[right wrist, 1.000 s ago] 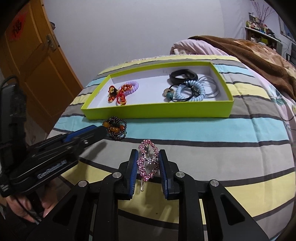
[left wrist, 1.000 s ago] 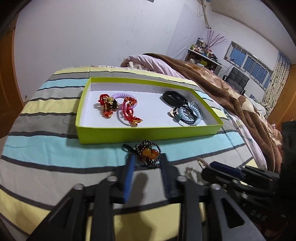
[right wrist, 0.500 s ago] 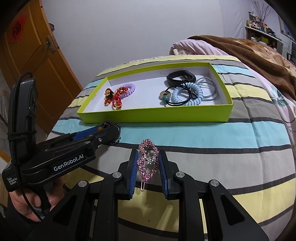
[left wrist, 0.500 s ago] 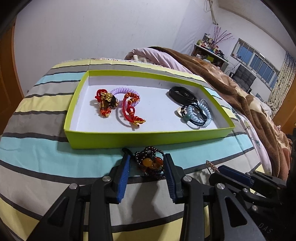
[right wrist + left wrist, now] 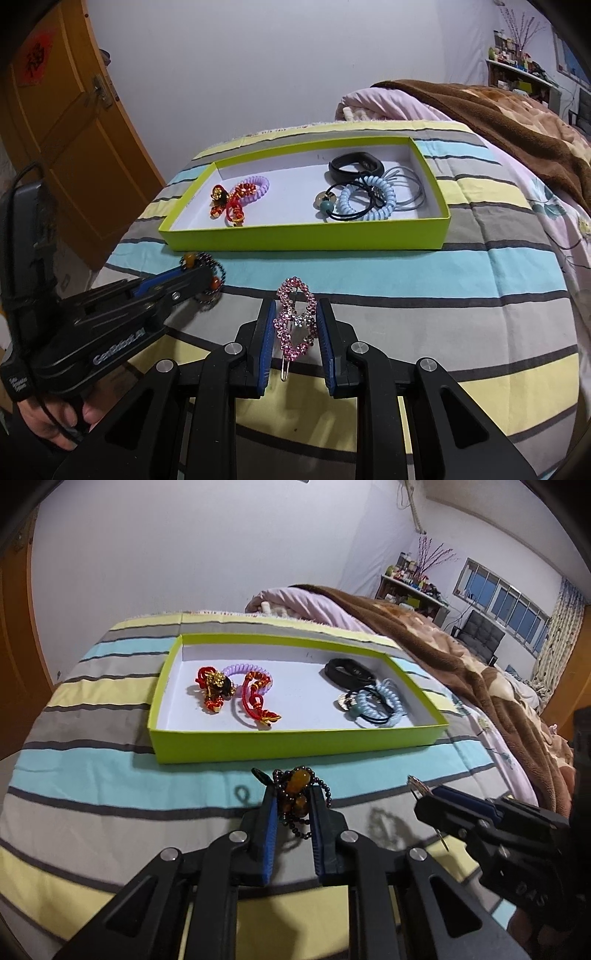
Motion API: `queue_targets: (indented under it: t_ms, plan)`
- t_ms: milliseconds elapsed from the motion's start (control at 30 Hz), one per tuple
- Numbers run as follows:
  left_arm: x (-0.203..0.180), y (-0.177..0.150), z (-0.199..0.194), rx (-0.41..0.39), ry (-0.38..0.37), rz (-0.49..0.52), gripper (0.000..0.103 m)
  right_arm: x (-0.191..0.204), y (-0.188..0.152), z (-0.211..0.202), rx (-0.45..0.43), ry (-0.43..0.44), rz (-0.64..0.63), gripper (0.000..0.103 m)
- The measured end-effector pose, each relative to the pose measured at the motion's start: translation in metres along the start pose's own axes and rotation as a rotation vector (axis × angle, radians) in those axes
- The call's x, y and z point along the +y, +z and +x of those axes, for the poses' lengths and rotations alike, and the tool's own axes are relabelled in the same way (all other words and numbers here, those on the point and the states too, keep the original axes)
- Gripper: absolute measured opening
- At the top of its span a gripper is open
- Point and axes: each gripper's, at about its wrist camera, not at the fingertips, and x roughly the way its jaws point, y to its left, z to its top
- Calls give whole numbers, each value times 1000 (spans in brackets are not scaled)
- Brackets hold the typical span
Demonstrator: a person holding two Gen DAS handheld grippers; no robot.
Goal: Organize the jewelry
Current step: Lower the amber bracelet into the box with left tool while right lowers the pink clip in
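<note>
A dark beaded bracelet (image 5: 295,786) with amber stones sits between the blue pads of my left gripper (image 5: 293,795). The jaws are closing and the pads press its sides just above the striped bedcover. From the right wrist view, the left gripper (image 5: 199,273) covers part of the bracelet (image 5: 216,266). My right gripper (image 5: 295,317) is shut on a pink rhinestone hair clip (image 5: 295,314). A lime-green box (image 5: 295,744) lies beyond, holding red-and-gold cords (image 5: 236,694) at its left and coil ties with a black band (image 5: 369,701) at its right.
A brown blanket (image 5: 461,657) and a pink duvet (image 5: 388,103) are heaped behind and right of the box. A wooden door (image 5: 66,122) stands at the left. A hand (image 5: 55,424) grips the left tool's handle. The right gripper (image 5: 436,797) reaches in from the right.
The left gripper pushed forward around the beaded bracelet and its wide jaws closed in on it. The right gripper kept still with the hair clip.
</note>
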Motion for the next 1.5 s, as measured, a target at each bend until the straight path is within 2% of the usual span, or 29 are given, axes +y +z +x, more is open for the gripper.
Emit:
queue_targets:
  t_ms: [367, 667, 900, 1233, 1500]
  plan:
    - [-13, -14, -59, -80, -19, 10, 17, 13, -3, -39, -73, 13, -26, 23]
    - [-15, -2, -73, -128, -14, 21, 17, 19, 1, -51, -100, 10, -52, 23]
    - [-9, 18, -61, -148, 5, 28, 17, 17, 19, -43, -108, -8, -81, 23]
    - [17, 55, -20, -139, 35, 12, 17, 1, 61, -12, -128, -29, -100, 23]
    - [38, 68, 16, -79, 69, -11, 17, -3, 91, 32, -99, -16, -120, 23]
